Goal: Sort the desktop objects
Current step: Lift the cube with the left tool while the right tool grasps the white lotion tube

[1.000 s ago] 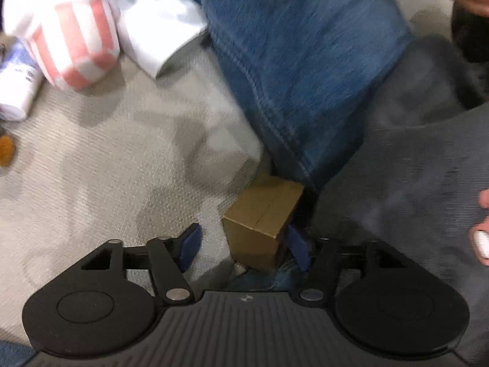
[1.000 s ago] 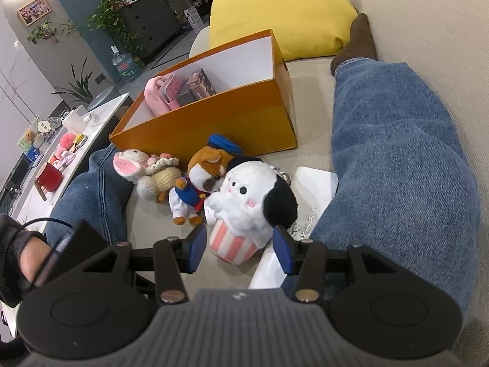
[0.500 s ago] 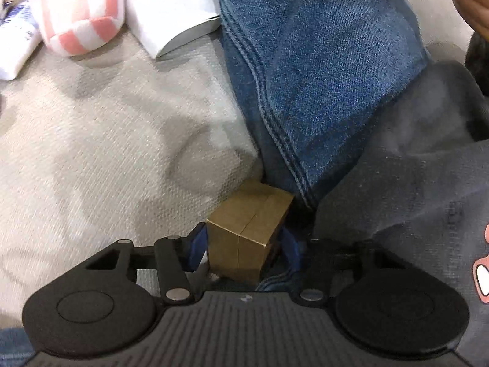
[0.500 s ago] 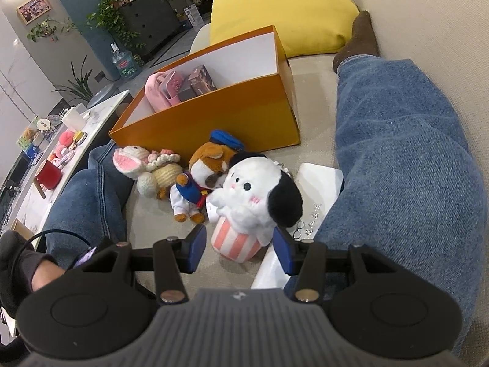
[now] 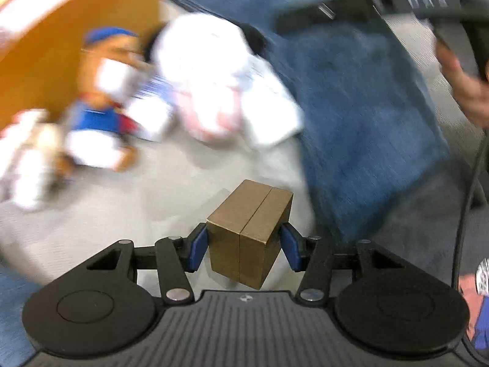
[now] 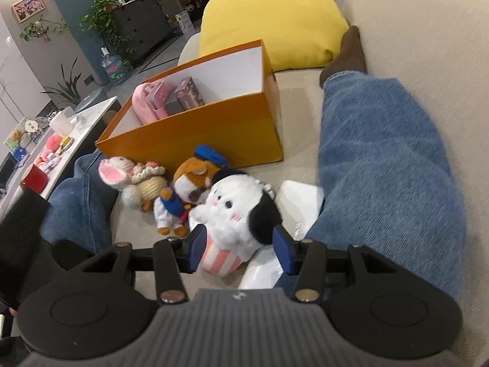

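Note:
My left gripper (image 5: 243, 246) is shut on a small brown cardboard box (image 5: 249, 232), which it holds lifted above the beige sofa seat, one blue pad on each side. The left wrist view is blurred by motion. Beyond it lie a white plush (image 5: 207, 76), a sailor-dog plush (image 5: 101, 107) and the orange box (image 5: 61, 46). My right gripper (image 6: 241, 249) hovers open over the white black-eared plush (image 6: 238, 214) with a striped base, its pads flanking it without pressing. The orange box (image 6: 195, 140) holds a pink item (image 6: 149, 101) and a dark box (image 6: 189, 93).
A person's jeans-clad legs (image 6: 382, 153) flank the toys on the sofa. A sailor-dog plush (image 6: 189, 195), a crochet rabbit (image 6: 131, 183) and a flat white box (image 6: 299, 202) lie by the orange box. A yellow cushion (image 6: 275, 21) sits behind. A cluttered white table (image 6: 61, 140) stands left.
My left gripper closed on the brown box beside the jeans leg, then lifted it and swung toward the plush toys and orange box. The right gripper has barely shifted.

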Tool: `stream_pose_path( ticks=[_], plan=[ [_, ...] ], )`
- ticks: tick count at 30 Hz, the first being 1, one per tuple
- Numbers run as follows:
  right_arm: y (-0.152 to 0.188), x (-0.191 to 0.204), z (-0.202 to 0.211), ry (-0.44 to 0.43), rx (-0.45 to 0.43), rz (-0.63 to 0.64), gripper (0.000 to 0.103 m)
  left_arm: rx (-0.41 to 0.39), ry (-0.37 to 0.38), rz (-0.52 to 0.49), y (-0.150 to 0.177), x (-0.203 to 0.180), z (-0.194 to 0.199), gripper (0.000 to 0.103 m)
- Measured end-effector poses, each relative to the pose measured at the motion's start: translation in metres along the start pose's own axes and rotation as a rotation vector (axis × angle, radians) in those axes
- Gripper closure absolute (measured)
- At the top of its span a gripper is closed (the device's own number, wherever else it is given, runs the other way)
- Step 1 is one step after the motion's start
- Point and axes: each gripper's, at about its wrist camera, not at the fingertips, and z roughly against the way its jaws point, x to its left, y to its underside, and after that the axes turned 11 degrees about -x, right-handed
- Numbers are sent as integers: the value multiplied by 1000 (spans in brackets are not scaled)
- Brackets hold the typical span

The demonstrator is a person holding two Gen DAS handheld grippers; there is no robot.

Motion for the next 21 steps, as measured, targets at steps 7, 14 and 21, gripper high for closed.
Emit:
stream_pose_path(
  ticks=[7,14,21],
  plan=[
    [-3,-1,-6,15,2,14,53,-85,-202,89,1,-4,6,43],
    [-5,4,-14,21,30,57,53,-131,-139,193,9,-6,-25,48],
    [-17,35,-30,-74,54,156,53,-235,-219,249,19,-11,3,51]
  ],
)
